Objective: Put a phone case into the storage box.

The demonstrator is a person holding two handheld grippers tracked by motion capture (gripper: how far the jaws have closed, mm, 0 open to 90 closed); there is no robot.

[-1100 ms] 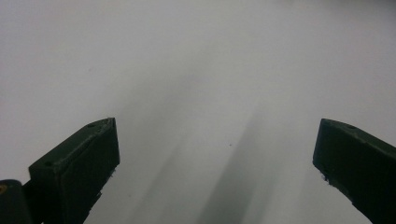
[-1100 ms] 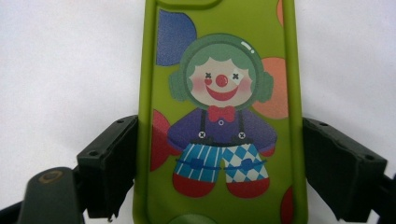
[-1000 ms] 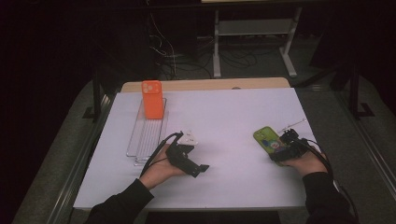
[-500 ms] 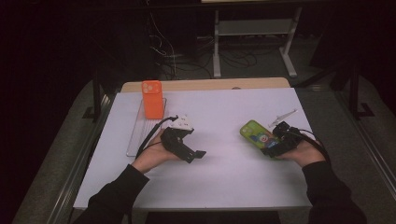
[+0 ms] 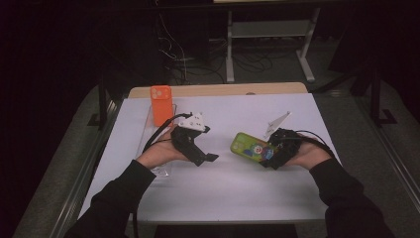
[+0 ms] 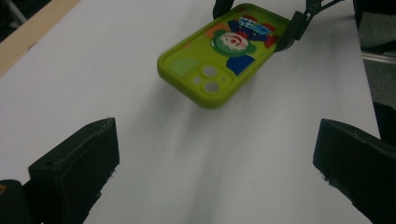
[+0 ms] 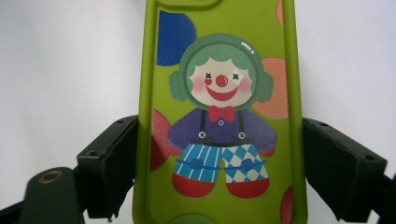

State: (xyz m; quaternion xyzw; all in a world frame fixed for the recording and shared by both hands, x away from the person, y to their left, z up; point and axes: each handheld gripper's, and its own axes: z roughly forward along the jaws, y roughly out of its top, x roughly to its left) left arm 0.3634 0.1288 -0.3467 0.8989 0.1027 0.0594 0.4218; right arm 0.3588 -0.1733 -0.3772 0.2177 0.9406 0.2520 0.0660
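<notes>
The right gripper (image 5: pixel 267 151) clamps the green phone case (image 7: pixel 219 116) by its edges; the slick sides could slip free.

White table top (image 5: pixel 223 198) with a pale wooden strip (image 5: pixel 218 90) along its far edge. Orange phone case (image 5: pixel 161 104) stands upright near the far left corner, camera cut-outs at top. It sits at the far end of a clear tray or rack (image 5: pixel 157 148) that runs toward the near side; the material is hard to make out against the white surface, possibly acrylic. Beyond the table, dark floor with a tangle of cables (image 5: pixel 198 59) and a light grey metal stand (image 5: pixel 270 34) with a low shelf. Black frame uprights (image 5: pixel 103 99) flank the table on the left and on the right.
</notes>
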